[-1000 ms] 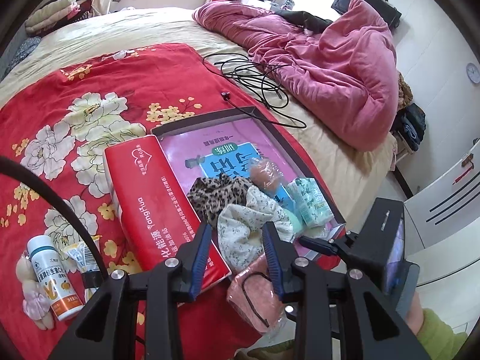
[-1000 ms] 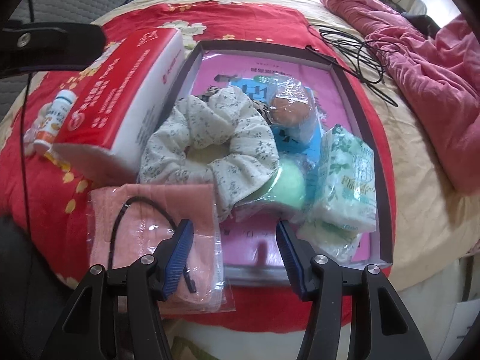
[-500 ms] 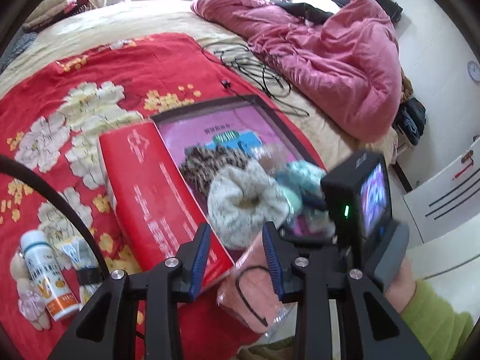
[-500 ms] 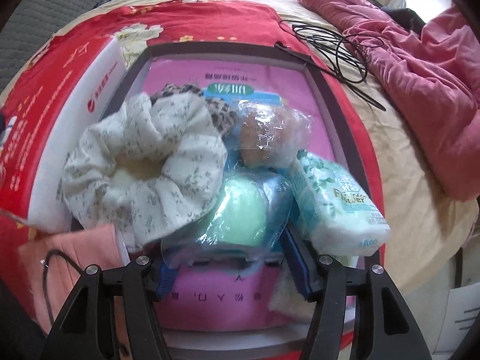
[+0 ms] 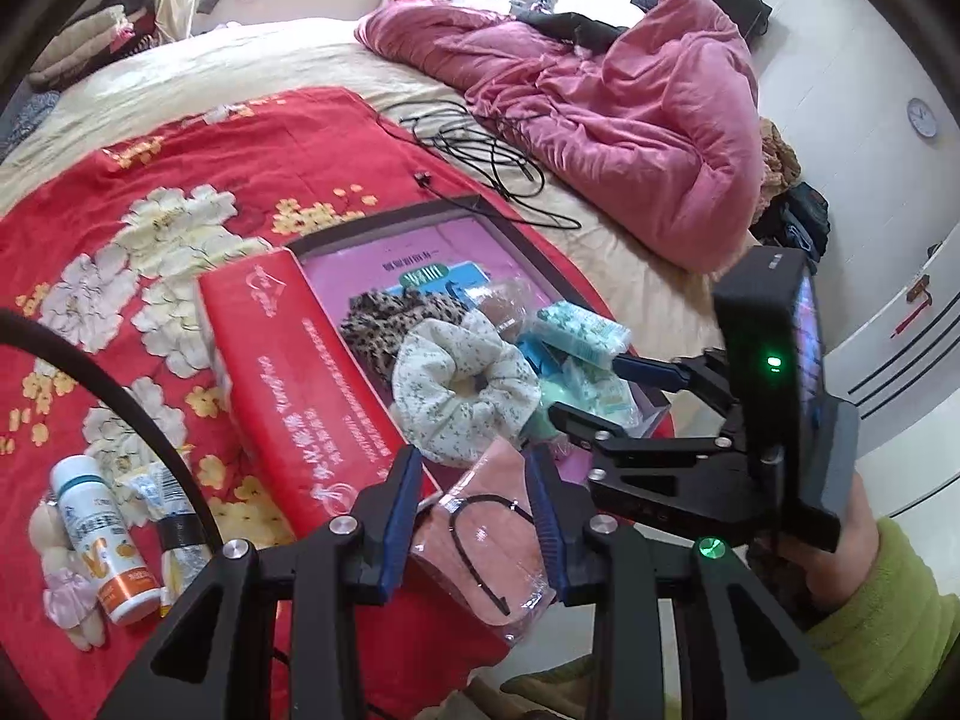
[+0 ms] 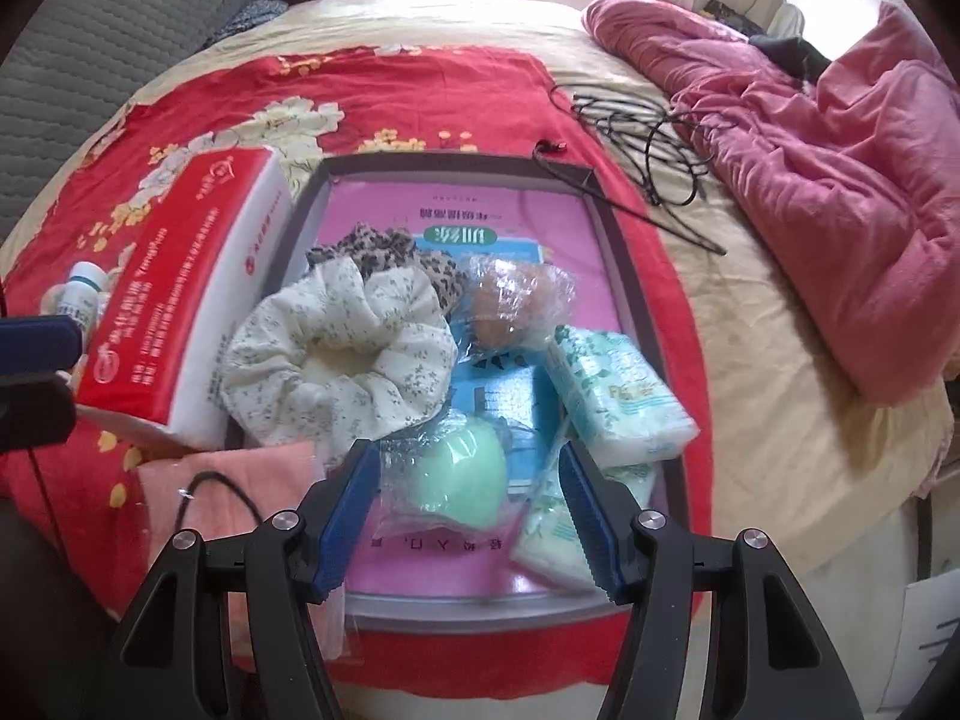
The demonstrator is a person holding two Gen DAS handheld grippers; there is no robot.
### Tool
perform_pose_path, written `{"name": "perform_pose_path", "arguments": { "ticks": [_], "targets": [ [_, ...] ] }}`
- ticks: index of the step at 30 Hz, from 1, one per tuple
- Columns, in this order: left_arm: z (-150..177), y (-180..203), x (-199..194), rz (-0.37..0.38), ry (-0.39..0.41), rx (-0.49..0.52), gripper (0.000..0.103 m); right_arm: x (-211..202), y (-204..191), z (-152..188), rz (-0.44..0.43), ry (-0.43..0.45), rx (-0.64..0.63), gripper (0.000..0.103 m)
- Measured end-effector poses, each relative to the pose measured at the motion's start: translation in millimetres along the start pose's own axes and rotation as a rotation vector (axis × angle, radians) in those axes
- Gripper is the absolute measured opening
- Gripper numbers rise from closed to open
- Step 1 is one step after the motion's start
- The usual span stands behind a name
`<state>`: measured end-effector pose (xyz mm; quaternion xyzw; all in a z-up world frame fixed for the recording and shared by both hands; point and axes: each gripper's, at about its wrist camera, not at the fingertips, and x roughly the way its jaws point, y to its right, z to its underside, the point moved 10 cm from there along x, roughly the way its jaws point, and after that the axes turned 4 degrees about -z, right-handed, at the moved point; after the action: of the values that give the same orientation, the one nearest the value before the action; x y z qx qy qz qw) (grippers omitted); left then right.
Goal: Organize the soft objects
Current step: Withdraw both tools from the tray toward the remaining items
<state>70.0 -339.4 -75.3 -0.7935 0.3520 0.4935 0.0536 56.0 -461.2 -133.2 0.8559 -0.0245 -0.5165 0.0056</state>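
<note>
A shallow box lid (image 6: 624,252) lies on the red floral blanket and holds a white floral scrunchie (image 6: 336,354), a leopard scrunchie (image 6: 384,252), a wrapped brown sponge (image 6: 510,306), a wrapped green sponge (image 6: 462,468) and tissue packs (image 6: 618,390). My right gripper (image 6: 468,516) is open with its fingers on either side of the green sponge. My left gripper (image 5: 474,504) is open above a bagged pink mask (image 5: 480,546) at the blanket's near edge. The lid (image 5: 510,228), the white scrunchie (image 5: 462,390) and the right gripper (image 5: 606,384) show in the left wrist view.
A red tissue box (image 5: 312,396) lies left of the lid. A white bottle (image 5: 96,534), a small doll (image 5: 60,588) and sachets sit at the left. Black cables (image 6: 648,138) and a pink duvet (image 6: 840,168) lie beyond. The bed edge is near the right.
My right gripper has moved forward over the lid and now straddles the green sponge. The left gripper has shifted slightly over the pink mask.
</note>
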Motion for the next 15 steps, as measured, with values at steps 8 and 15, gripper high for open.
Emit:
{"name": "perform_pose_path", "arguments": {
  "ticks": [8, 15],
  "targets": [
    [6, -25, -26, -0.043, 0.026, -0.038, 0.052, -38, -34, -26, -0.026, 0.075, -0.053, 0.069],
    [18, -57, -52, -0.086, 0.054, -0.075, 0.054, -60, -86, -51, -0.058, 0.123, -0.139, 0.071]
  ]
}}
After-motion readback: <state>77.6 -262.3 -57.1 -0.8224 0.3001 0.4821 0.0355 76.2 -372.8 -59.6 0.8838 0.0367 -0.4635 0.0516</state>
